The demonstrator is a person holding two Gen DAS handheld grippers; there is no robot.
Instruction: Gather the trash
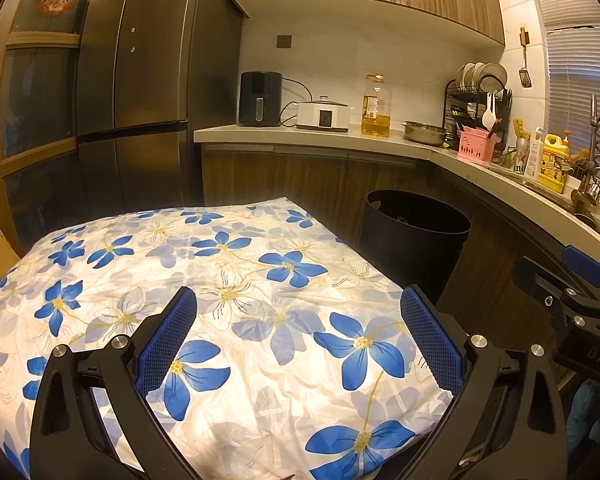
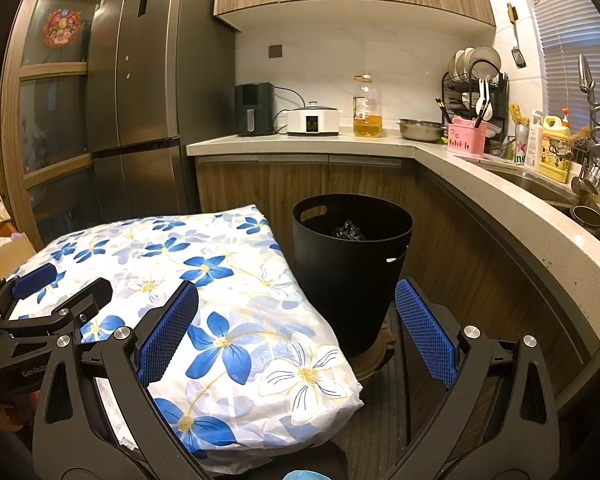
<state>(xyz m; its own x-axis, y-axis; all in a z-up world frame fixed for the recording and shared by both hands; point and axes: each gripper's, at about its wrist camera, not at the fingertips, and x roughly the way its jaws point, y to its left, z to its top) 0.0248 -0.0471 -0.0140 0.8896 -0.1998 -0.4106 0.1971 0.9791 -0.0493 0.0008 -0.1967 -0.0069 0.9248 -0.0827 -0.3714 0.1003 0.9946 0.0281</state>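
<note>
Both grippers hovering empty over the flowered table, bin to the right.

You are holding the left gripper [image 1: 298, 336] and the right gripper [image 2: 296, 332] with fingers spread wide, gripping nothing. The black trash bin [image 2: 352, 264] is standing on the floor just beside the table [image 2: 204, 280], crumpled dark trash [image 2: 348, 230] lying inside it.

bin contents [image 2: 349, 230]: dark crumpled lump, too dim to identify
bin base [image 2: 364, 344]: hidden in the left wrist view
tablecloth [image 1: 228, 280]: near edge cut off
sink [image 2: 548, 188]: partly cut off
</note>
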